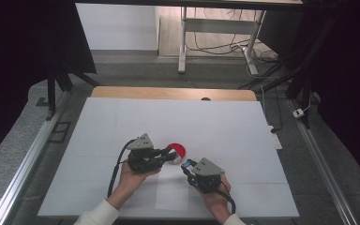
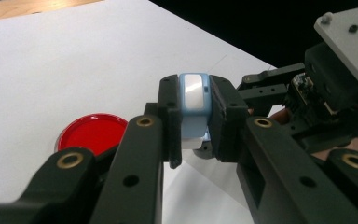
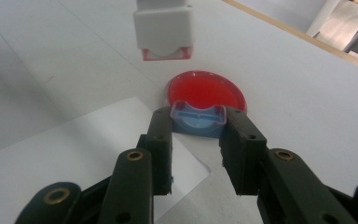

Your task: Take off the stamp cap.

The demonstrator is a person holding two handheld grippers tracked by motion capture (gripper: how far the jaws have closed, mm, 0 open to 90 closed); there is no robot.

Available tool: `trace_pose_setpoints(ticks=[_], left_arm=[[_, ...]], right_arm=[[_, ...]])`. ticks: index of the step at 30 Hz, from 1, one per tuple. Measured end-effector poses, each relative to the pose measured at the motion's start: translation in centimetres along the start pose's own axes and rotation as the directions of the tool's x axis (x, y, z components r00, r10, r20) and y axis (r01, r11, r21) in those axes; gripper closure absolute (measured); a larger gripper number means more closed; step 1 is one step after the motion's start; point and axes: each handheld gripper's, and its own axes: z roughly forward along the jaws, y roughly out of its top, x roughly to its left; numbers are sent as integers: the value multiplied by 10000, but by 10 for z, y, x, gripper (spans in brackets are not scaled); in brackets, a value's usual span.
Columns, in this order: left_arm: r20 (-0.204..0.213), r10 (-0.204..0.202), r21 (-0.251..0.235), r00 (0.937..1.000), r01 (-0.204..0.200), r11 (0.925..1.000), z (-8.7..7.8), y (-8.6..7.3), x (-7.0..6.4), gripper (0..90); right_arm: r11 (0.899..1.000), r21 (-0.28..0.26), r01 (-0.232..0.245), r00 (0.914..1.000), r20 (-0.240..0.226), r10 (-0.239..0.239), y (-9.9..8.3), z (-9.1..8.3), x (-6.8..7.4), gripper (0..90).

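Note:
My left gripper (image 1: 168, 153) (image 2: 194, 84) is shut on a small light-blue and white block (image 2: 193, 100). It hovers just in front of a round red dish (image 1: 178, 151) (image 2: 92, 133) (image 3: 205, 91) lying on the white sheet. My right gripper (image 1: 186, 165) (image 3: 198, 114) is shut on a small open blue cap (image 3: 198, 122), its tips a short way from the left one's. The right gripper's fingers (image 2: 265, 81) reach in behind the left gripper's right pad. A white block with a red lower edge (image 3: 164, 32) hangs from the top of the right gripper view; its holder is out of frame.
A white board (image 1: 122, 122) covers the table, with a smaller paper sheet (image 1: 171, 194) under the grippers near the front edge. The wooden table edge (image 1: 122, 92) runs along the back. Metal rails (image 1: 23, 159) flank both sides, and desk legs and cables (image 1: 215, 47) stand beyond.

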Motion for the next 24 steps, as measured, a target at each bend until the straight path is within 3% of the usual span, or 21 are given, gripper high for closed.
trace_pose_setpoints(ticks=[10, 24], left_arm=[[-73, 53, 37, 10000, -53, 10000, 0, 0, 0, 758], [-68, 45, 62, 10000, -45, 10000, 0, 0, 1, 758]], right_arm=[[9991, -84, -406, 9989, -240, 404, -6, -6, -11, 647], [9989, -62, -460, 9989, -129, 460, -17, -19, -26, 646]])
